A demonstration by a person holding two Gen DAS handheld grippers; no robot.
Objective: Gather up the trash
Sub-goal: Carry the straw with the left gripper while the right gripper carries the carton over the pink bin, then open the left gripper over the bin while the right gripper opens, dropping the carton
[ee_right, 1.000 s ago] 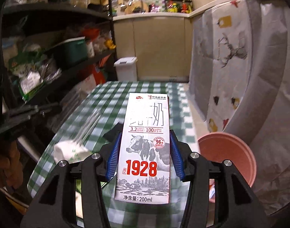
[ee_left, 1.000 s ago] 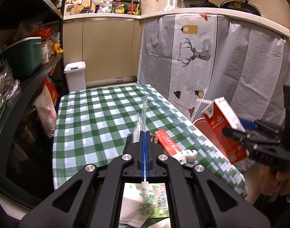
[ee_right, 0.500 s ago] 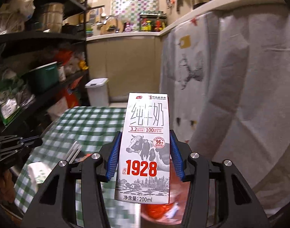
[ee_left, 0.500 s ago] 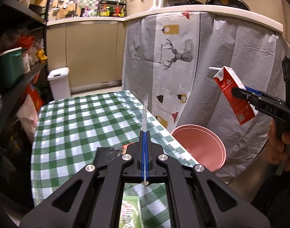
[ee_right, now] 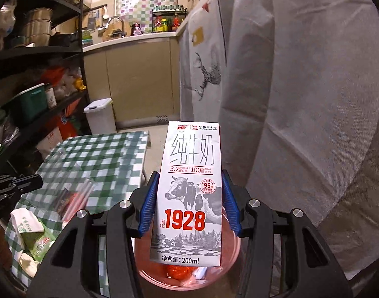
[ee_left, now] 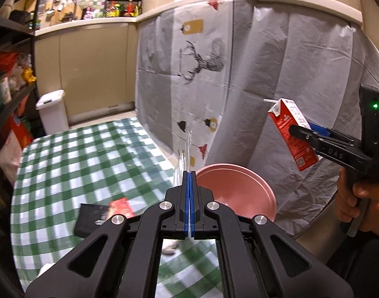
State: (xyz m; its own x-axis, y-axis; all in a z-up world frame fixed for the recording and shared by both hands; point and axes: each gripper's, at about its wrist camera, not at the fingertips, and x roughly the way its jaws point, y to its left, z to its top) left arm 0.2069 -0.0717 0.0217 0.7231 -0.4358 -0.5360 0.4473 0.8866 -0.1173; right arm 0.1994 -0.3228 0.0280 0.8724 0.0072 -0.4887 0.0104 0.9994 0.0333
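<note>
My right gripper (ee_right: 188,200) is shut on a white and red milk carton (ee_right: 190,193) and holds it upright above the pink bin (ee_right: 149,277), which has red trash inside. In the left wrist view the carton (ee_left: 292,134) hangs to the right of and above the pink bin (ee_left: 236,188). My left gripper (ee_left: 189,173) is shut on a thin clear plastic wrapper (ee_left: 188,149) that sticks up from its tips, near the bin's left rim. The right gripper (ee_left: 311,136) shows there too.
The green checked table (ee_left: 72,164) holds a black packet (ee_left: 91,219), a red packet (ee_left: 122,206) and crumpled paper wrappers (ee_right: 27,238). A grey deer-print sheet (ee_left: 239,74) hangs on the right. Shelves (ee_right: 27,87) stand left; a white bin (ee_left: 51,114) stands beyond.
Both grippers have moved right, off the table toward the pink bin. The carton now hangs over the bin. The left gripper with its wrapper has come near the bin's rim.
</note>
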